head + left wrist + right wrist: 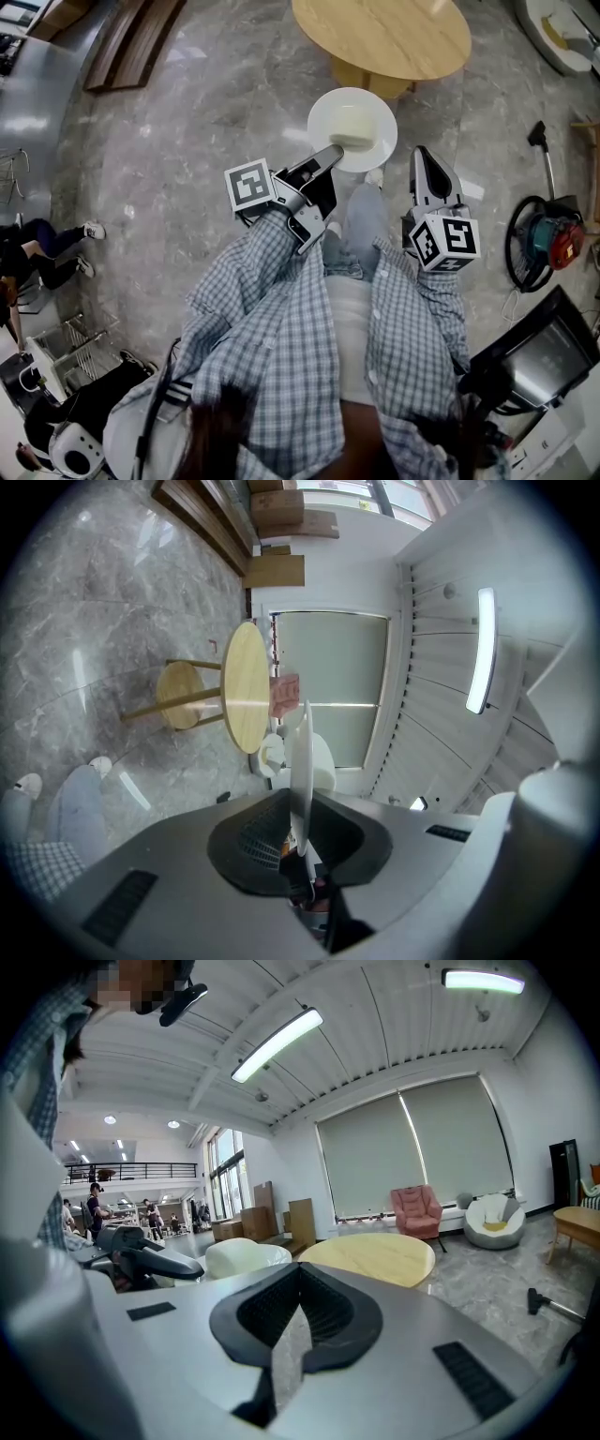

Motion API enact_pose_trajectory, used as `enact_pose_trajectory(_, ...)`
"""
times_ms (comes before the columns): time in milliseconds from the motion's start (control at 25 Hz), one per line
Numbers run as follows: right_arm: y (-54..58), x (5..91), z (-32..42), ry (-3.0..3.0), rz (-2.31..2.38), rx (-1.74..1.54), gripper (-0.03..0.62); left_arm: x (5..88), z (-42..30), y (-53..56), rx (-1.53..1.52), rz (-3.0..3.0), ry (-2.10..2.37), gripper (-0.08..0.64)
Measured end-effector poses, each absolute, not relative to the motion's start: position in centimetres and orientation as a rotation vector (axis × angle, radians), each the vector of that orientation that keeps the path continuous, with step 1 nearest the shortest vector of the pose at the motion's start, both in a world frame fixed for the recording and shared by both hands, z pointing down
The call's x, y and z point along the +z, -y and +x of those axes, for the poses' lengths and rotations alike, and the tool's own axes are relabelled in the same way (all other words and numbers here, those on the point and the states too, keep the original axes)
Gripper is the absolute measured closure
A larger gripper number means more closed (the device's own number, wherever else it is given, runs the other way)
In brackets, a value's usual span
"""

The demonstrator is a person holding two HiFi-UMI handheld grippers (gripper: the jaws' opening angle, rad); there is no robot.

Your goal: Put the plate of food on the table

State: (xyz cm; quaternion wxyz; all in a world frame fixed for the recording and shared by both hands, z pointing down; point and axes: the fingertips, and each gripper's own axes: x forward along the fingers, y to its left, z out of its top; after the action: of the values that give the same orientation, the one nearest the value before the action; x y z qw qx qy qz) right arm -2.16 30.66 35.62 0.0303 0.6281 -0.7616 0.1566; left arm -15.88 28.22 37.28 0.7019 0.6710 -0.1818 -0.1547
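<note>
- While I steer from here, the left gripper (330,156) has its jaws drawn in to a narrow gap and clamped on the near rim of the plate (323,117). In the left gripper view that rim runs edge-on straight between the pads.
- On the plate lies the food (352,125), a pale, cream-coloured block sitting near the middle. The plate looks roughly level in the head view, and nothing seems to have slid off.
- Beneath the plate I see only the grey stone floor (187,141), so it is carried in the air, held out in front of the person's legs and resting on nothing.
- Ahead of the plate stands the round wooden table (384,33). Its near edge is close to the plate's far rim in the head view, but the plate is not over the top yet.
- Off to the side, the right gripper (427,178) has its jaws together with nothing in them and takes no part in the carry.
- My reading: pickup is done and the carry is under way. What is left is to reach over the table top, set the plate down flat and let go of the rim.
</note>
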Motion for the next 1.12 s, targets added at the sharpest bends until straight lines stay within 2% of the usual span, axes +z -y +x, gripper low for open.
enact_pose_trajectory(520,-22.4,37.2,-0.1,2.385,1.862,0.528,0.586,38.3,-13.4,-21.3,-0.366,1.448,0.443,0.522)
enact_pose_trajectory(880,-21.5,35.7,0.4,2.402,1.852,0.505,0.586,37.3,-13.0,-20.2,-0.381,1.471,0.450,0.522)
enact_pose_trajectory(1120,-18.0,36.9,5.9,2.406,1.855,0.538,0.586,38.9,-7.5,-16.8,-0.357,1.462,0.467,0.522)
